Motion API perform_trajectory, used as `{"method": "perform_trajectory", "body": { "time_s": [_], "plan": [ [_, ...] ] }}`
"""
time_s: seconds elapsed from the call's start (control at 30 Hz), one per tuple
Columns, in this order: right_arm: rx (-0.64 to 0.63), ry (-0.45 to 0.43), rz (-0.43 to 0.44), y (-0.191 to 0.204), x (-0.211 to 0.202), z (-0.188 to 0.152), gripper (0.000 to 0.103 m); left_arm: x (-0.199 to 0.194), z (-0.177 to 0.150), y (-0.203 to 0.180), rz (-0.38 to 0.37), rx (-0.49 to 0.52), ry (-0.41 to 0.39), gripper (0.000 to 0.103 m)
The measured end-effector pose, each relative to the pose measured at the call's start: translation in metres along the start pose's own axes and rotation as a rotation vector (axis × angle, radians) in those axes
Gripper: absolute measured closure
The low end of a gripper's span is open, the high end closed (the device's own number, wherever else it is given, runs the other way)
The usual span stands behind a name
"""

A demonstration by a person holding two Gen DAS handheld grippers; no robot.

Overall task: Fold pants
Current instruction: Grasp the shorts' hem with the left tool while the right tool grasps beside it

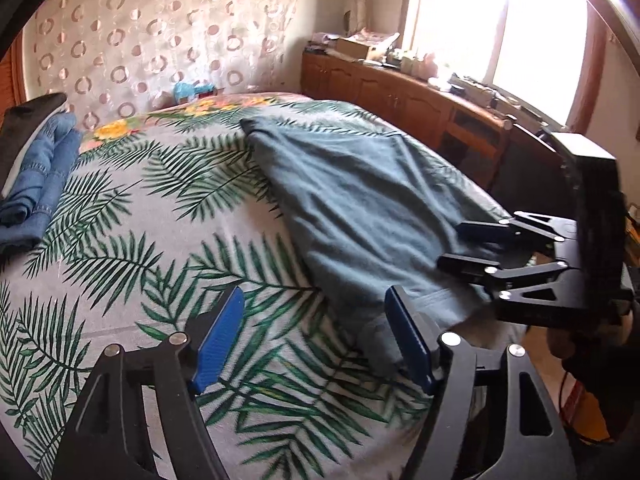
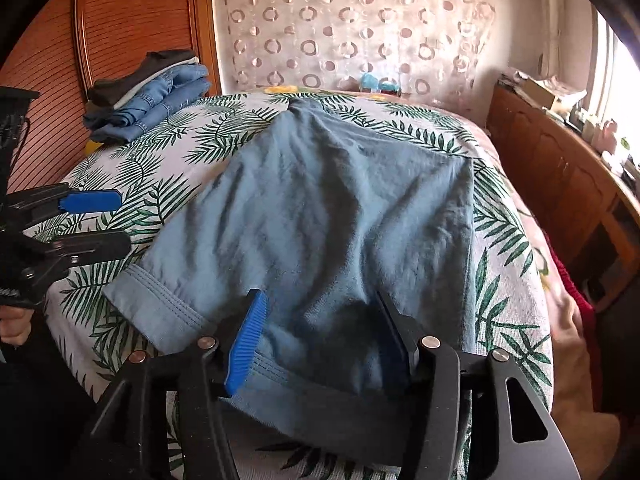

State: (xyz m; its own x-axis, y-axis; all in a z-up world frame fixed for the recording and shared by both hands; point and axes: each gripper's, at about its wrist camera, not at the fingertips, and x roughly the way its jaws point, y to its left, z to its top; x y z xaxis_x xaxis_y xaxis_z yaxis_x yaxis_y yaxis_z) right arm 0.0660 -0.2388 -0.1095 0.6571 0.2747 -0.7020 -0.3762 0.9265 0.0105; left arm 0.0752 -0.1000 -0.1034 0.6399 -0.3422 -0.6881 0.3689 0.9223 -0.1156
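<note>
Blue-grey pants lie folded flat on a bed with a palm-leaf sheet; in the left wrist view the pants run from the middle toward the right edge. My right gripper is open over their near hem, its blue pads apart and not pressing the cloth. The same right gripper shows at the pants' right side. My left gripper is open above the sheet, its right pad beside the pants' near corner, nothing between the pads. From the right wrist view, the left gripper hovers left of the pants.
Folded jeans with dark garments on top are stacked at the bed's far left corner against a wooden headboard. A cluttered wooden cabinet runs along the right under a bright window. A red cloth hangs at the bed's right edge.
</note>
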Motion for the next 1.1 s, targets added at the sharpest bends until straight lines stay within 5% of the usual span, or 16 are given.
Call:
{"method": "perform_trajectory", "body": {
  "time_s": [0.4, 0.8, 1.1],
  "plan": [
    [0.145, -0.058, -0.063, -0.036, -0.061, -0.024, 0.047, 0.01, -0.003, -0.021, -0.035, 0.05, 0.044, 0.041],
    [0.167, -0.035, -0.017, -0.027, -0.067, -0.042, 0.062, 0.02, -0.013, -0.012, -0.027, 0.035, 0.081, 0.041],
    [0.171, 0.007, -0.049, -0.033, -0.062, -0.039, 0.062, 0.018, -0.016, -0.012, -0.033, 0.038, 0.07, 0.041]
  ]
}}
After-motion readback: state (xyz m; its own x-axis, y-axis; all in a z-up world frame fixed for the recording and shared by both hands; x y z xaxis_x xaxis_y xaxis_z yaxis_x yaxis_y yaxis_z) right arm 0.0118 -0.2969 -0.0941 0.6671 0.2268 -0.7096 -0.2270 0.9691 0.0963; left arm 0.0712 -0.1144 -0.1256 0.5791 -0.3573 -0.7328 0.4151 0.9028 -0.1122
